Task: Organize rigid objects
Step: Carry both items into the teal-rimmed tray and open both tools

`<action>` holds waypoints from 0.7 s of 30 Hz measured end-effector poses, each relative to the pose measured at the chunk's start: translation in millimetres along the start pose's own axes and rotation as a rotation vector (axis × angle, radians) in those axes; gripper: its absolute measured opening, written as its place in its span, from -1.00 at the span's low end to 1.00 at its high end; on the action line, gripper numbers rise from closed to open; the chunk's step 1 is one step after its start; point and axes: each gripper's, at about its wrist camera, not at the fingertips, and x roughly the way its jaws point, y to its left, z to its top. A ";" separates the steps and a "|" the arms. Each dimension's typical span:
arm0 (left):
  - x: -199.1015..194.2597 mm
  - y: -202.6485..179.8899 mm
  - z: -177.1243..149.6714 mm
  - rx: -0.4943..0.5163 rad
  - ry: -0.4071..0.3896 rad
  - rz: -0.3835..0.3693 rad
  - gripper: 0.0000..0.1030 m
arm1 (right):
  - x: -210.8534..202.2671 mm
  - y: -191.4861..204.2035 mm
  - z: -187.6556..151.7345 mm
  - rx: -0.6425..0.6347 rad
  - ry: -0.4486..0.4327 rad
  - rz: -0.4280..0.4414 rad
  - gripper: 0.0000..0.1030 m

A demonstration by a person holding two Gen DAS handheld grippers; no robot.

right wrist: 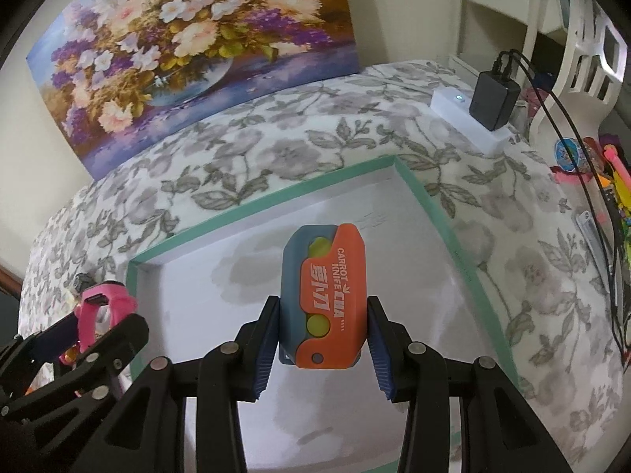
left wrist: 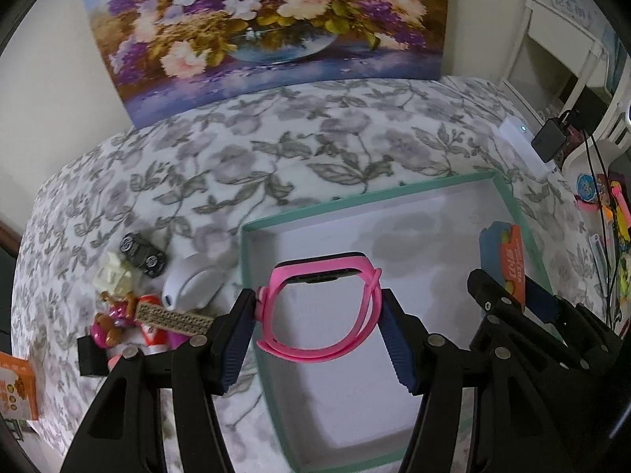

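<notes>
Two loads hang over one teal box (left wrist: 508, 193): from the left wrist, the left gripper (left wrist: 321, 315) clenches a pink watch (left wrist: 321, 307), band loop crosswise, box floor at twelve o'clock; from the right wrist, the right gripper (right wrist: 321, 329) grips the carrot knife toy (right wrist: 325, 295), long axis toward twelve o'clock, box floor directly below

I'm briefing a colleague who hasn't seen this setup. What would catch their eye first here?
Probably the pink watch clamped in the left gripper and the orange and blue carrot knife toy clamped in the right gripper, both held over the empty mint-edged box. Behind, a big flower painting leans against the wall on the floral cloth.
</notes>
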 end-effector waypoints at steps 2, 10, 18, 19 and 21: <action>6.2 -4.8 3.5 0.006 0.002 -0.004 0.23 | 3.2 -3.8 1.9 0.007 0.001 -0.007 -0.12; 29.3 -13.7 11.1 -0.004 0.004 -0.031 0.23 | 16.7 -19.0 8.2 0.032 0.014 -0.029 -0.12; 51.2 -18.9 7.1 -0.001 0.022 -0.039 0.23 | 27.0 -25.3 7.7 0.037 0.034 -0.048 -0.13; 53.1 -18.6 6.1 -0.004 0.026 -0.042 0.23 | 27.8 -25.6 7.9 0.036 0.037 -0.049 -0.13; 57.5 -17.9 3.5 -0.009 0.036 -0.046 0.23 | 28.5 -25.6 7.7 0.035 0.042 -0.053 -0.12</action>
